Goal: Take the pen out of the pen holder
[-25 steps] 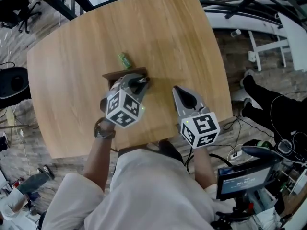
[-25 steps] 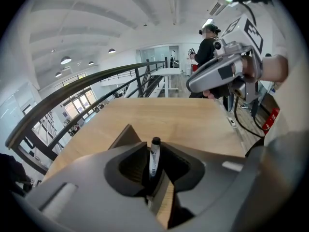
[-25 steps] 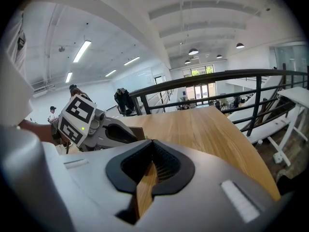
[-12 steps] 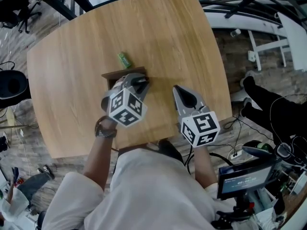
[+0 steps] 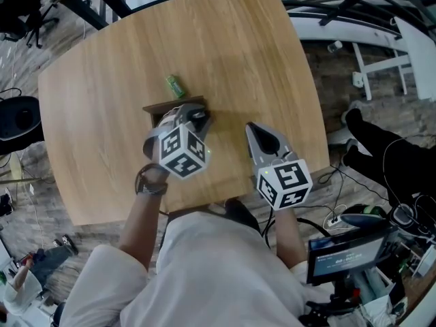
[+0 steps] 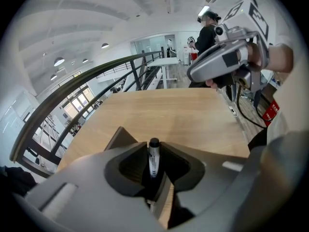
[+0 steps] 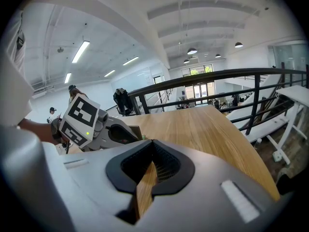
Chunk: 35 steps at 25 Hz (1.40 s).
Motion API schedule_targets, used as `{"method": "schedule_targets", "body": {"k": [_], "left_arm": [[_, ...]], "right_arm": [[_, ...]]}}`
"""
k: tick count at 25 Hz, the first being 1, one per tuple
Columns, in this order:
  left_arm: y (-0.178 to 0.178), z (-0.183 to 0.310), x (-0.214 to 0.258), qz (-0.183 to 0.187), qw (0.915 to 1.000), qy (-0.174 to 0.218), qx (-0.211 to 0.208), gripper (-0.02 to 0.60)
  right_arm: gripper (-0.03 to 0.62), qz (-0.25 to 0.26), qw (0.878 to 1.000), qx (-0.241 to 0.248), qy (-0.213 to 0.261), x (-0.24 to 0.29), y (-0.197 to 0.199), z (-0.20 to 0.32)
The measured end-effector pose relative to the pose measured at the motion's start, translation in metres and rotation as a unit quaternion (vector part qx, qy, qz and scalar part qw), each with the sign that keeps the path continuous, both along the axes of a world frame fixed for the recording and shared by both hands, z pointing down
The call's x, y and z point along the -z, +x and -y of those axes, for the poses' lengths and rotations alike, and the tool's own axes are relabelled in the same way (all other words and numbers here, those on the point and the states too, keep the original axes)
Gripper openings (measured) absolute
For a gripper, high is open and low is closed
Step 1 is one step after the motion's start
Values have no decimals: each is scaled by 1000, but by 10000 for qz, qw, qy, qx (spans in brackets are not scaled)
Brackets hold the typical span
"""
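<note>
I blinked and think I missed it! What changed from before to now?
The left claw, shut on the black-capped white pen, edged slightly rightward over the dark brown pen holder. The right claw, small green object and wooden table stayed put.

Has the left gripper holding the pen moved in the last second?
Yes, slightly. In the head view the left gripper, shut on the pen, has edged rightward relative to the brown pen holder.

I can read no words or numbers here. The pen carries dark print, perhaps lettering, too small to read. The monitor shows lines I cannot make out.
</note>
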<state>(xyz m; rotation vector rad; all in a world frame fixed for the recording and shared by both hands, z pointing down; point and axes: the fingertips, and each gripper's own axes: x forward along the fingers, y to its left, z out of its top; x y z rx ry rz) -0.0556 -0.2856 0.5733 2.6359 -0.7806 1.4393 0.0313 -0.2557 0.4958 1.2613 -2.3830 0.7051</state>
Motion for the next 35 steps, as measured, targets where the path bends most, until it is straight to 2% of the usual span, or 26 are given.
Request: {"method": "schedule_targets", "body": {"k": [11, 21, 35], "left_arm": [[-2, 2, -9, 348, 9993, 89, -101, 80], [-3, 3, -7, 154, 9999, -20, 32, 69], [-3, 4, 15, 53, 9992, 382, 123, 69]], "right_arm": [[3, 8, 10000, -21, 11, 0, 3, -1], [3, 12, 10000, -14, 96, 7, 5, -1], [3, 37, 9996, 12, 297, 21, 6, -5]]}}
